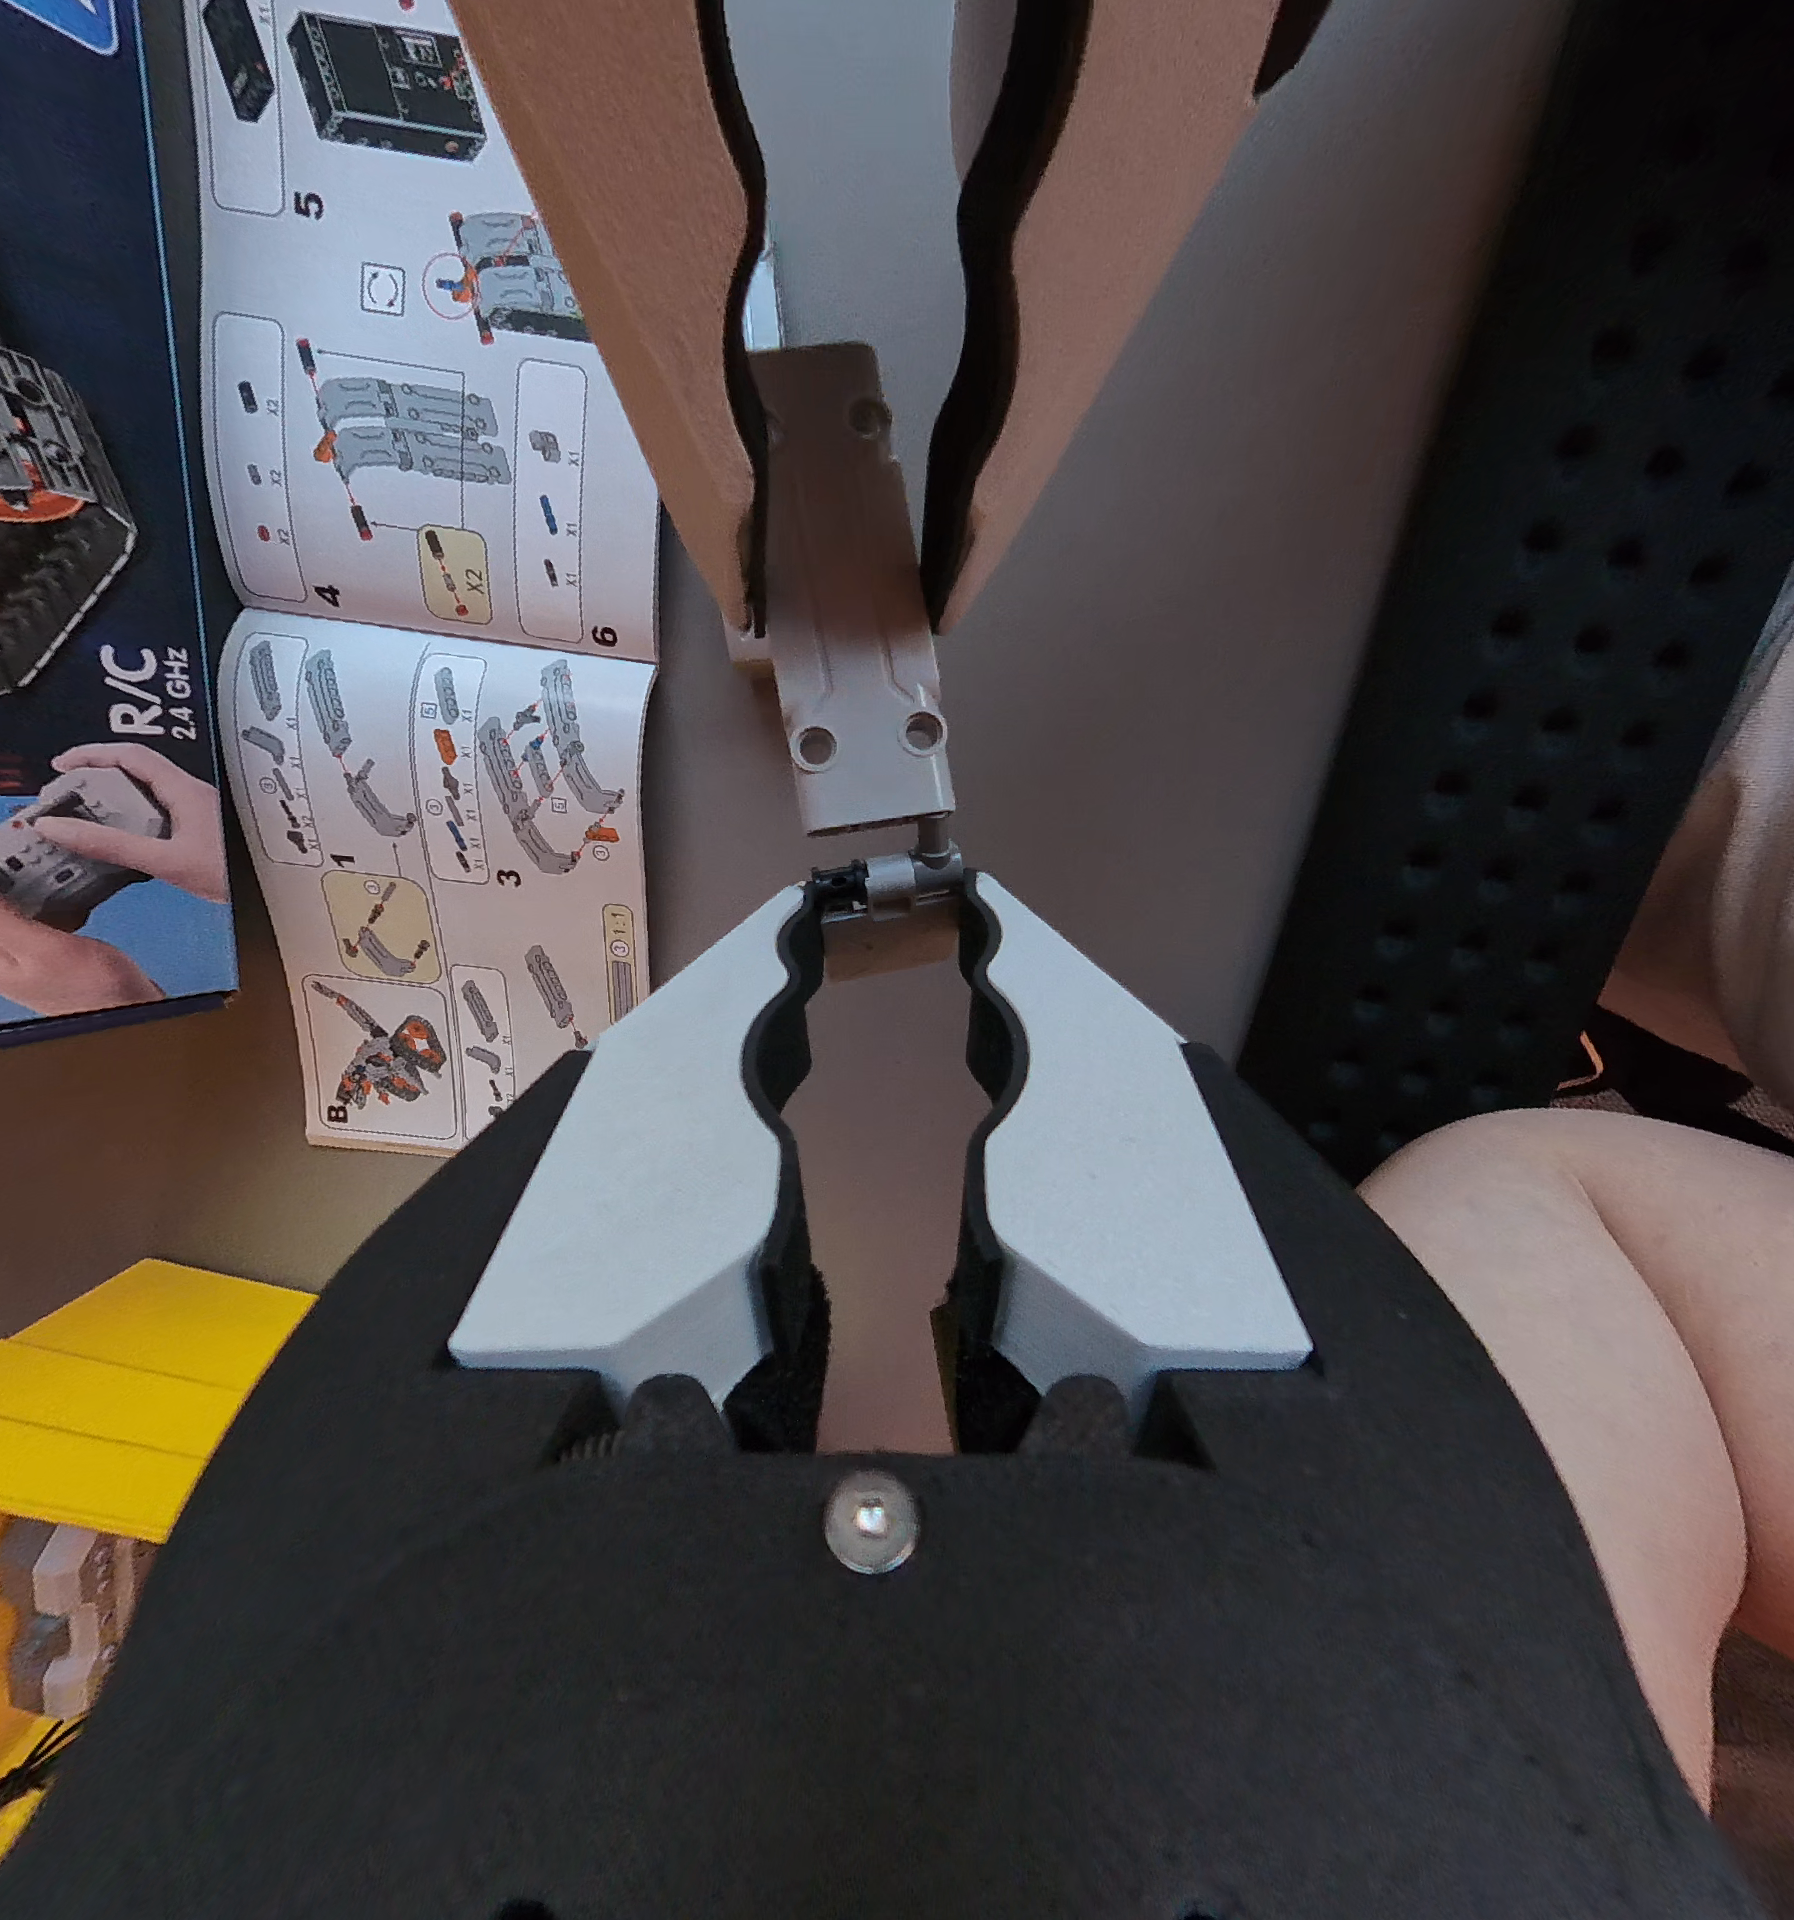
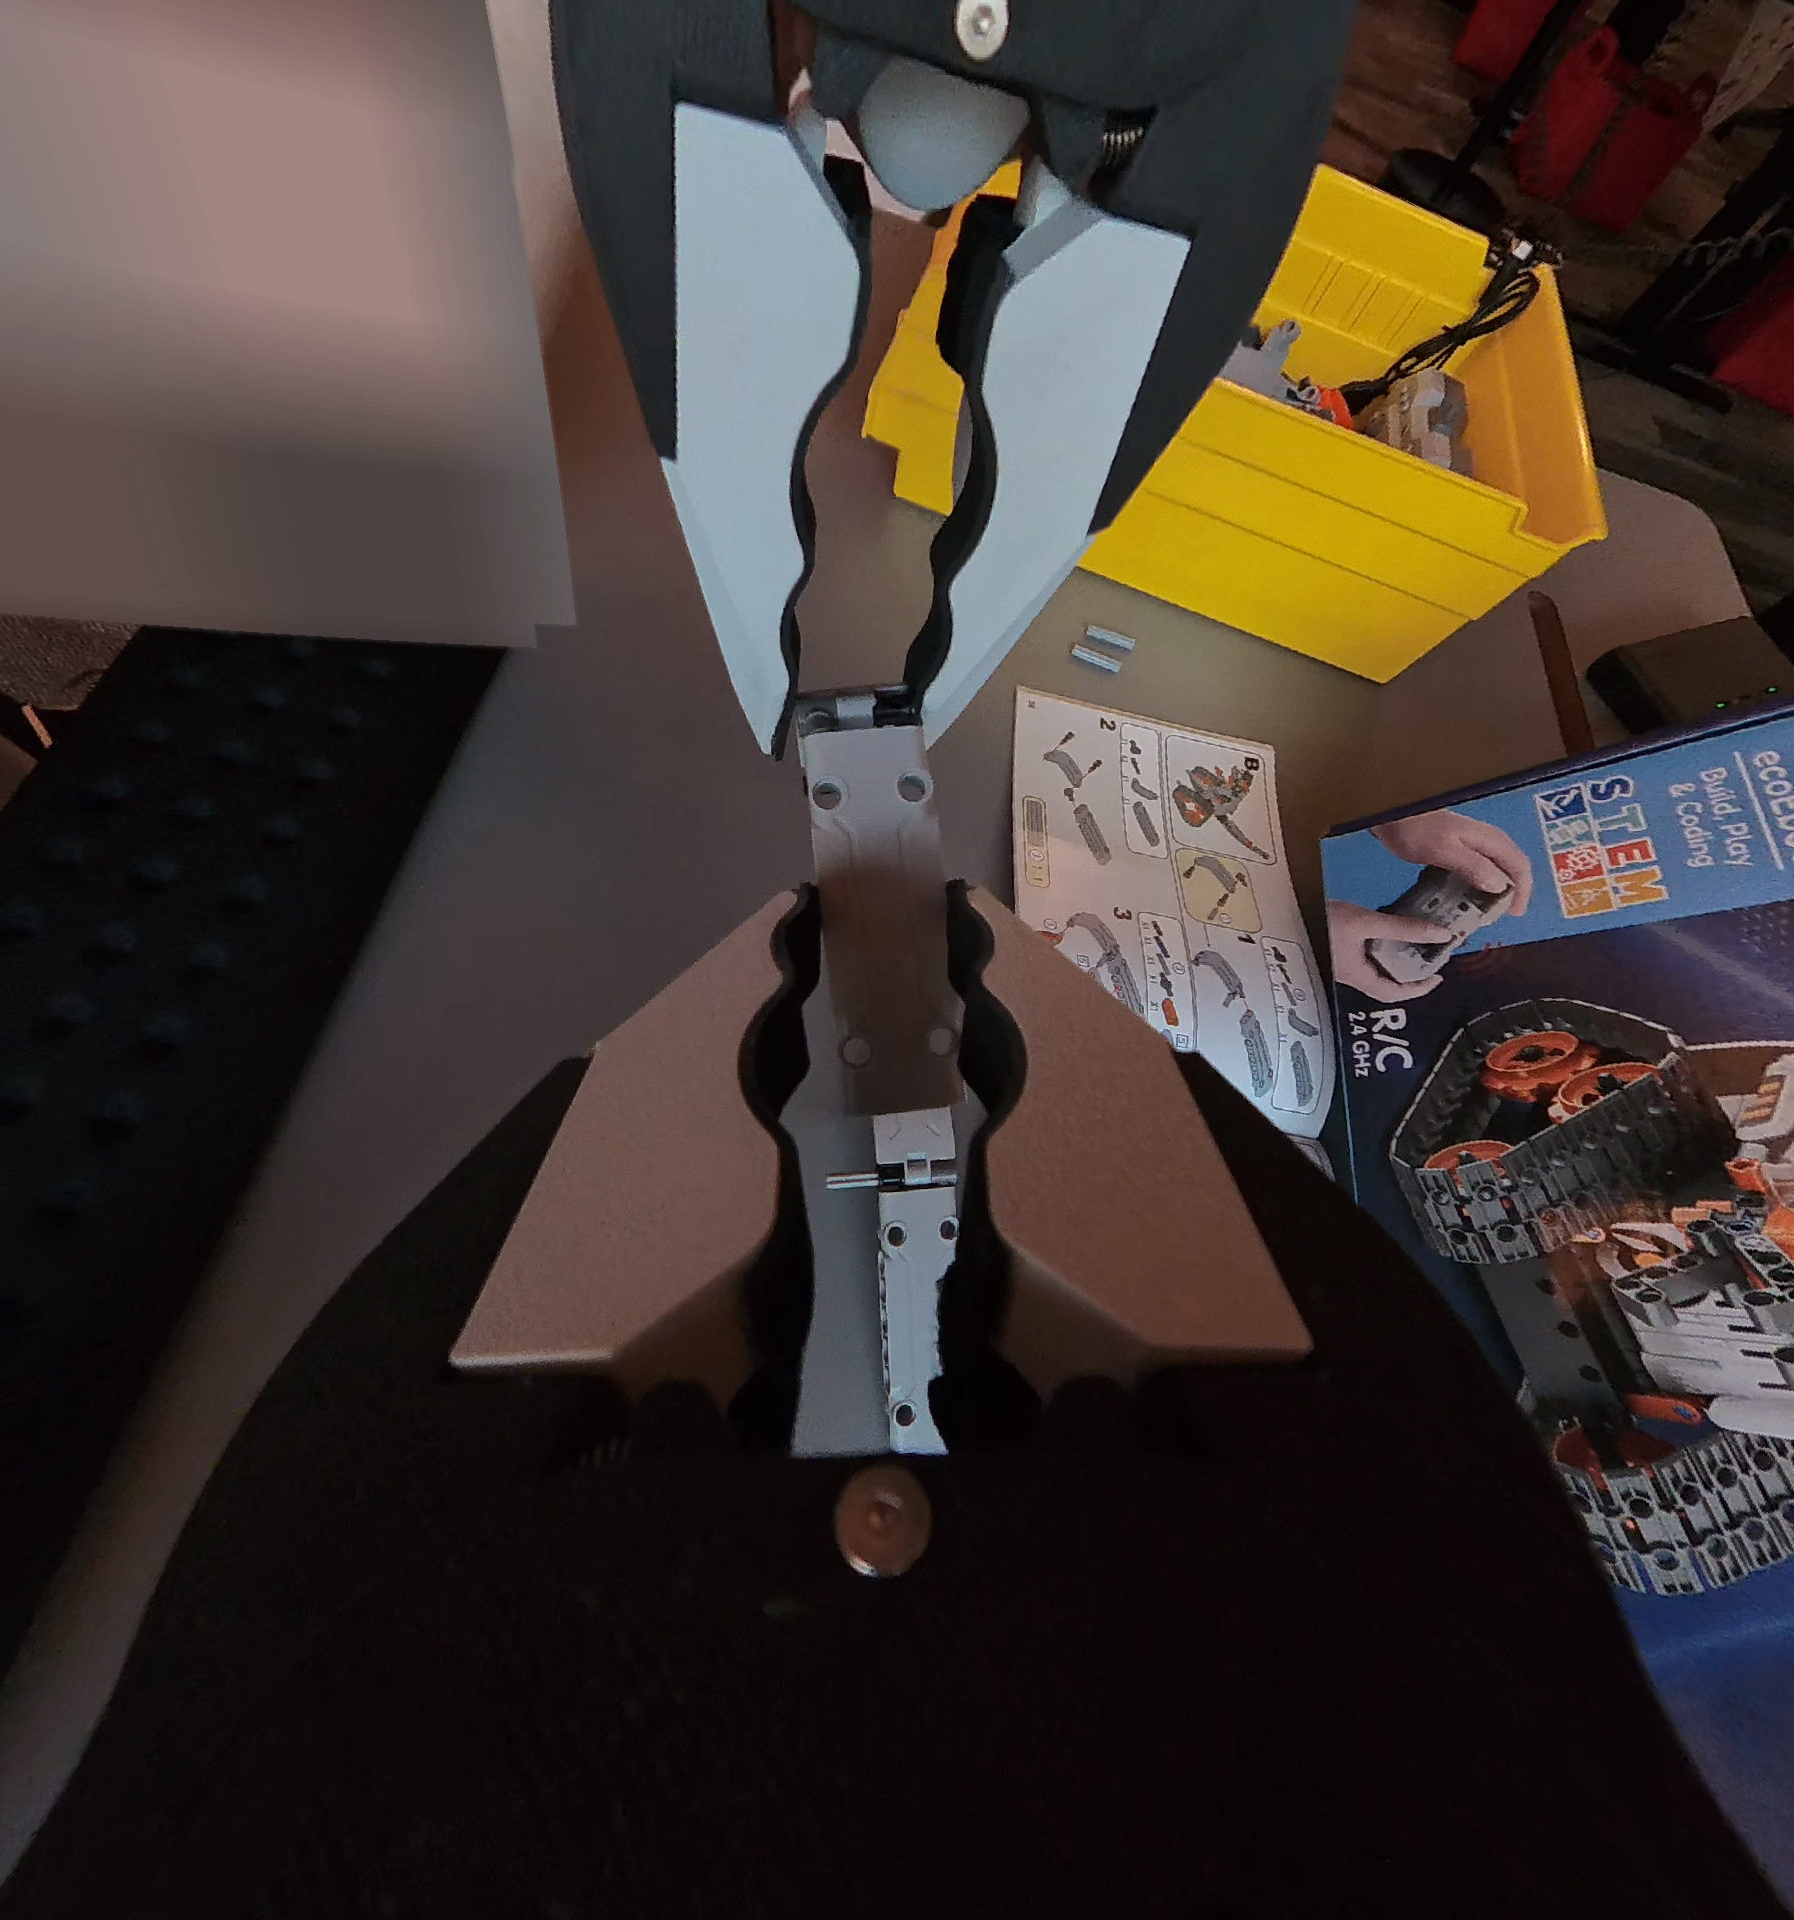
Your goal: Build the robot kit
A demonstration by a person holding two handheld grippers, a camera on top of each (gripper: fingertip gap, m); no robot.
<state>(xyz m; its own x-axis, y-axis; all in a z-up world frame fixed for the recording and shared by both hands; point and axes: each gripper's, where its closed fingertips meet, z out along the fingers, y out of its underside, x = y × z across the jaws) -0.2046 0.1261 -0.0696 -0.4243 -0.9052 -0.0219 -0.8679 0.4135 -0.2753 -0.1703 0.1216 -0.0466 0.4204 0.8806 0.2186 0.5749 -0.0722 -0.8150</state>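
Note:
My left gripper (image 1: 888,888) is shut on a small grey connector (image 1: 903,878) with a black pin, pinched at its fingertips. My right gripper (image 2: 877,894) is shut on a long grey panel piece (image 2: 872,810) with round holes, held by its sides. The two grippers face each other tip to tip. The connector's stub touches the end of the panel (image 1: 862,717). In the right wrist view the left gripper (image 2: 851,707) comes down from the top with the connector (image 2: 862,712). In the left wrist view the right gripper (image 1: 841,623) comes from above. A second grey piece (image 2: 908,1299) shows low between my right fingers.
An open instruction booklet (image 1: 436,623) and a blue toy box (image 1: 62,520) lie on the table at the left. A yellow bin (image 2: 1340,520) holds loose parts and a cable. Two small grey pins (image 2: 1103,646) lie near it. A black perforated surface (image 1: 1599,623) and a person's arm (image 1: 1599,1351) are at the right. Left tips to right tips: about 5 cm.

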